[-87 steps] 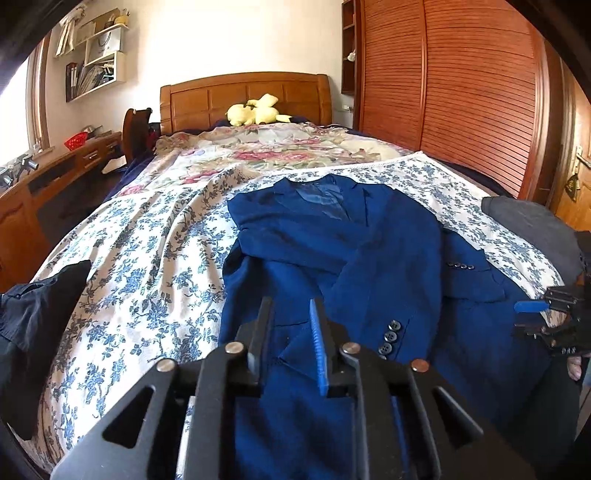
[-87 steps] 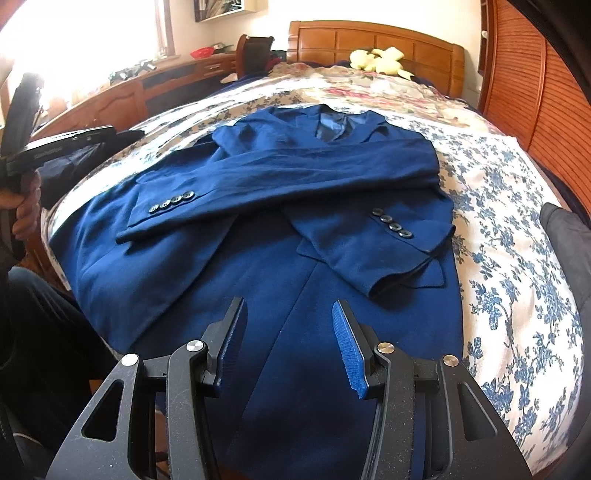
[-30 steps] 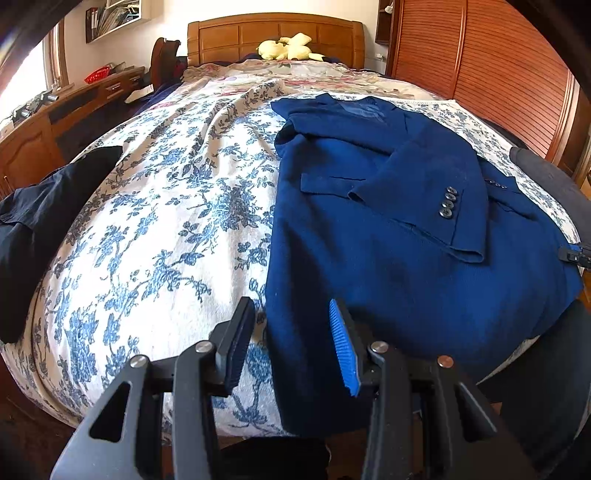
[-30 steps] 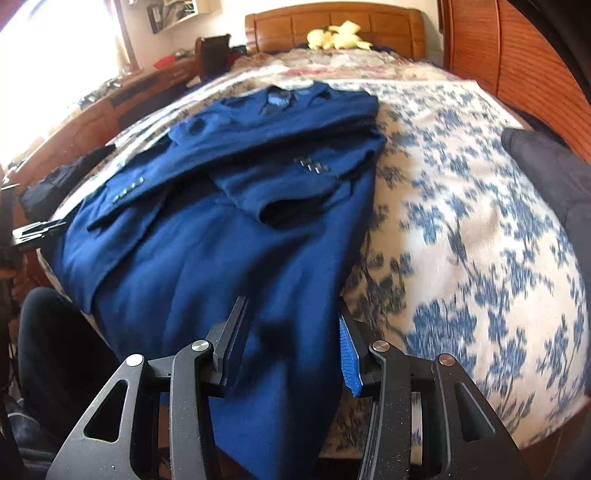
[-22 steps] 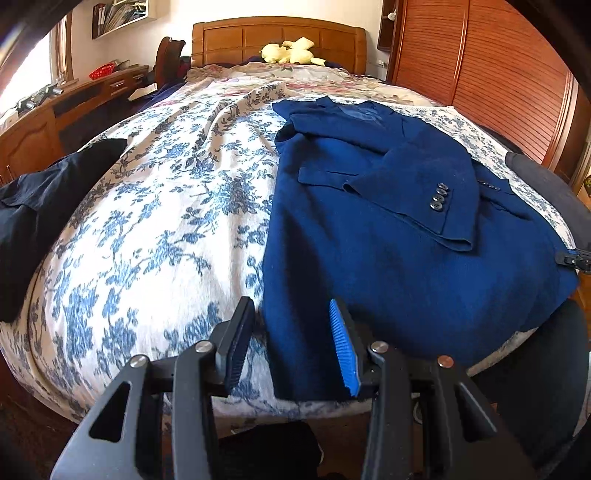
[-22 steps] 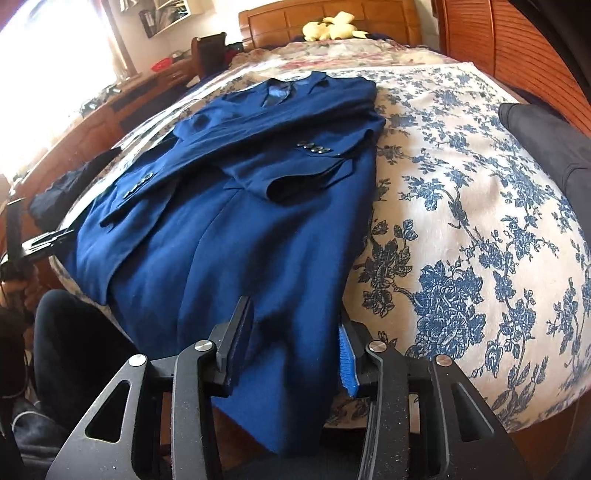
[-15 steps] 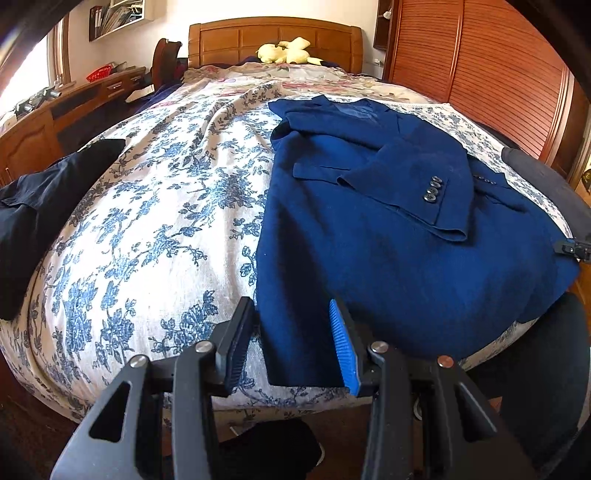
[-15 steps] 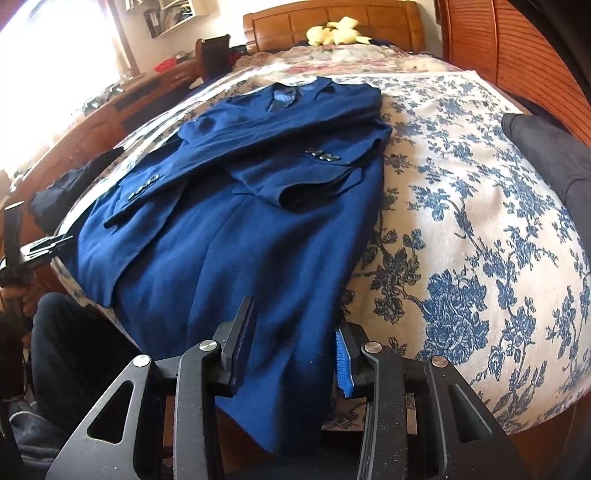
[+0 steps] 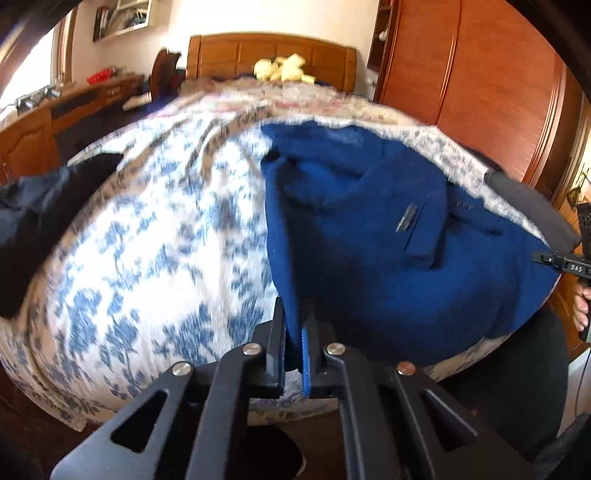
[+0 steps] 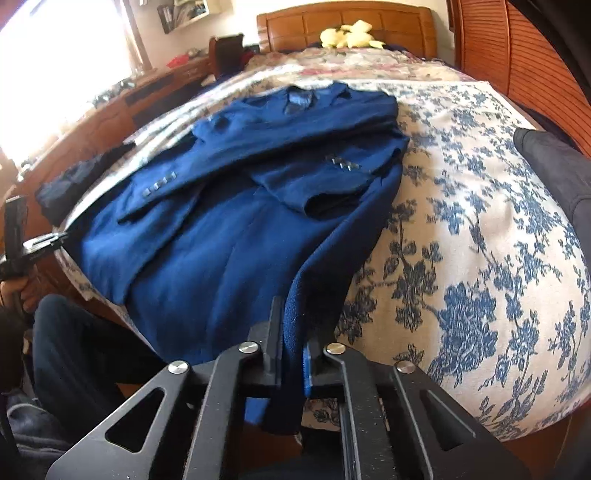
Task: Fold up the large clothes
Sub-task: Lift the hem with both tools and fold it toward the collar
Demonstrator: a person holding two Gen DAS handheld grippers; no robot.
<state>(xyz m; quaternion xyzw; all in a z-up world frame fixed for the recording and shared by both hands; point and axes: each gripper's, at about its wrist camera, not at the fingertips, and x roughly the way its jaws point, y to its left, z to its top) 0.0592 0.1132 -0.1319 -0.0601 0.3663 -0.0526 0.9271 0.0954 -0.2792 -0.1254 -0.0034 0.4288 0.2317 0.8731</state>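
A blue suit jacket [image 9: 373, 236] lies on the floral bedspread [image 9: 155, 236] with both sleeves folded across its body; it also shows in the right wrist view [image 10: 236, 206]. Its hem hangs over the near edge of the bed. My left gripper [image 9: 293, 332] is shut on the hem's left corner. My right gripper [image 10: 293, 332] is shut on the hem's right corner. The right gripper also shows at the far right of the left wrist view [image 9: 565, 262], and the left gripper at the far left of the right wrist view [image 10: 33, 247].
A dark garment [image 9: 40, 218] lies at the bed's left edge and another [image 10: 554, 173] at its right edge. A yellow plush toy [image 10: 347, 35] sits by the wooden headboard [image 10: 343, 22]. A wooden wardrobe [image 9: 480, 81] stands on the right, a desk [image 9: 33, 136] on the left.
Both grippers were open at the hem half a second ago. Both have closed on the jacket's bottom corners, and the view is blurred from motion.
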